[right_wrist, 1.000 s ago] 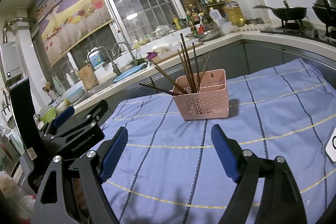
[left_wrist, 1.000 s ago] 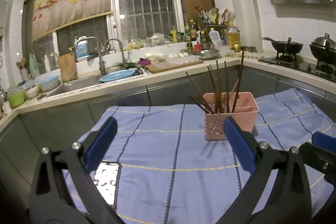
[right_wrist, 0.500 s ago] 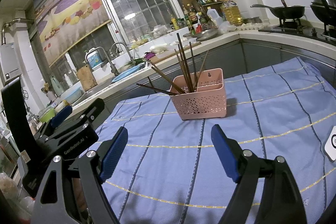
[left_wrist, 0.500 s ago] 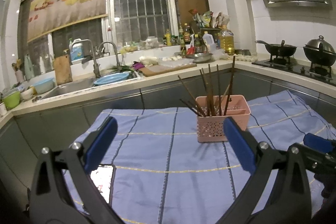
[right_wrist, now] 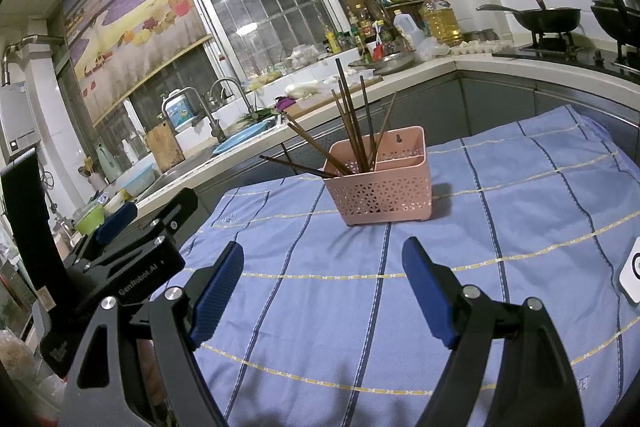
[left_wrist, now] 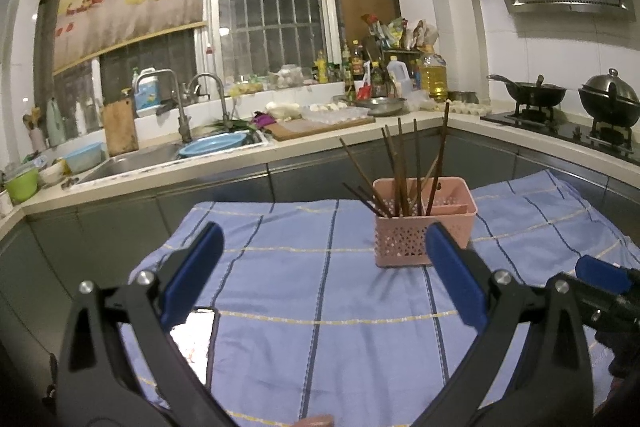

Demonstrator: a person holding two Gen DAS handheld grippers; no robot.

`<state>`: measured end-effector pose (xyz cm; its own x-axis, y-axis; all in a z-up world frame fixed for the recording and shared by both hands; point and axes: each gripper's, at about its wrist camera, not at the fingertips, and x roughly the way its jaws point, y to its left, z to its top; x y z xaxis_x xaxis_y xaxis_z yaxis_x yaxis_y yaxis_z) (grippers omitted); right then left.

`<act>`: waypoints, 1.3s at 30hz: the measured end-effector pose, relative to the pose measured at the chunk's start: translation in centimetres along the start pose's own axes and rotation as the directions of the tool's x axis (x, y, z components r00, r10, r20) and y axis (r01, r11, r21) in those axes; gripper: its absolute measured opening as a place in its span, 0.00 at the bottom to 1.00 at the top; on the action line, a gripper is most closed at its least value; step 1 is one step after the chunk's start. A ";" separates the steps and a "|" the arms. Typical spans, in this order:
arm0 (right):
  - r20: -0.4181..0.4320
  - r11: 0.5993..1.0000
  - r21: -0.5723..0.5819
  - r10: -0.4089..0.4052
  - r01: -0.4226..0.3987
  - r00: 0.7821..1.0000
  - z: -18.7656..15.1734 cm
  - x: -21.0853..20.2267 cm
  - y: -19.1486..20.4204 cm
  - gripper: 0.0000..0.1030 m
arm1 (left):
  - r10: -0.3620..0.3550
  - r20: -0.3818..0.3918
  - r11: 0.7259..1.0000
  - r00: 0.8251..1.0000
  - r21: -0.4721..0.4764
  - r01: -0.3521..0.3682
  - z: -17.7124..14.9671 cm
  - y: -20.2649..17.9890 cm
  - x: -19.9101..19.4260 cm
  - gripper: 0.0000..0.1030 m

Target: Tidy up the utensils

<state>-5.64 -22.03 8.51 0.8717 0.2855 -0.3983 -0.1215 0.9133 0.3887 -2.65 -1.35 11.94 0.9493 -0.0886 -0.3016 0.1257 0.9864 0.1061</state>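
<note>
A pink perforated utensil basket [left_wrist: 424, 223] stands on the blue striped cloth [left_wrist: 328, 291]; it also shows in the right wrist view [right_wrist: 382, 181]. Several dark chopsticks [left_wrist: 400, 167] stand in its left compartment and lean outward, as the right wrist view shows too [right_wrist: 352, 131]. My left gripper [left_wrist: 322, 259] is open and empty, held above the cloth short of the basket. My right gripper [right_wrist: 324, 279] is open and empty, also short of the basket. The left gripper's body shows at the left of the right wrist view [right_wrist: 132, 247].
A phone [left_wrist: 196, 339] lies on the cloth near my left finger. A white device [right_wrist: 631, 277] lies at the cloth's right edge. Behind the table run a counter with a sink [left_wrist: 132, 159], bottles, and a stove with pans [left_wrist: 536, 95].
Both grippers have drawn back a little and lifted, so the basket looks slightly smaller and farther. Both stay open and empty. The basket and chopsticks have not moved.
</note>
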 end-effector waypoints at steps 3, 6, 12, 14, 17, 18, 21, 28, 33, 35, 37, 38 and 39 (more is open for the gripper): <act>0.003 1.000 -0.003 0.000 0.000 1.000 0.0 0.0 0.1 0.78 | -0.004 0.001 1.000 1.000 0.003 0.004 0.1 0.0 -0.1 0.94; 0.010 1.000 -0.006 0.001 -0.001 1.000 -0.1 -0.1 0.1 0.78 | -0.014 0.020 1.000 1.000 -0.001 0.014 0.3 0.0 -0.6 0.94; 0.008 1.000 -0.004 0.001 -0.001 1.000 -0.3 -0.1 0.2 0.78 | -0.046 0.026 0.999 0.999 -0.005 0.046 0.3 0.1 -0.9 0.94; 0.005 1.000 -0.002 0.000 0.000 1.000 -0.4 -0.1 0.2 0.78 | -0.050 0.018 0.999 0.999 -0.002 0.050 0.3 0.0 -0.7 0.94; 0.005 1.000 -0.004 -0.001 0.001 1.000 -0.5 -0.2 0.4 0.78 | -0.053 0.009 0.999 0.999 0.006 0.053 0.2 -0.1 -0.5 0.94; 0.005 1.000 -0.003 -0.001 0.001 1.000 -0.4 -0.2 0.4 0.78 | -0.052 0.002 0.999 0.999 0.011 0.052 0.1 -0.2 -0.4 0.94; 0.004 1.000 -0.002 -0.001 0.001 1.000 -0.5 -0.2 0.4 0.78 | -0.053 -0.008 0.998 0.999 0.021 0.054 0.0 -0.3 -0.1 0.94; -0.003 1.000 0.005 -0.004 0.004 1.000 -0.8 0.0 0.6 0.78 | -0.100 -0.039 0.995 0.994 -0.001 0.100 -0.5 -0.2 0.4 0.94; -0.005 1.000 0.005 -0.004 0.004 1.000 -0.8 0.0 0.5 0.78 | -0.105 -0.053 0.994 0.993 -0.007 0.105 -0.6 -0.3 0.7 0.94; -0.004 1.000 0.006 -0.005 0.005 1.000 -0.7 0.0 0.5 0.78 | -0.099 -0.052 0.995 0.994 -0.007 0.099 -0.6 -0.4 0.6 0.94; -0.005 1.000 0.006 -0.004 0.004 1.000 -0.7 0.0 0.5 0.78 | -0.090 -0.051 0.996 0.995 -0.005 0.089 -0.5 -0.5 0.6 0.94; -0.004 1.000 0.006 -0.005 0.005 1.000 -0.7 0.0 0.5 0.78 | -0.089 -0.051 0.996 0.995 -0.003 0.089 -0.5 -0.5 0.7 0.94; -0.003 1.000 0.005 -0.005 0.005 1.000 -0.7 0.0 0.5 0.78 | -0.090 -0.052 0.996 0.995 -0.004 0.090 -0.5 -0.5 0.7 0.94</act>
<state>-6.05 -21.37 8.11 0.8706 0.2823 -0.4030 -0.1150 0.9131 0.3913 -2.25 -1.86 11.20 0.9179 -0.1702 -0.3586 0.2101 0.9748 0.0751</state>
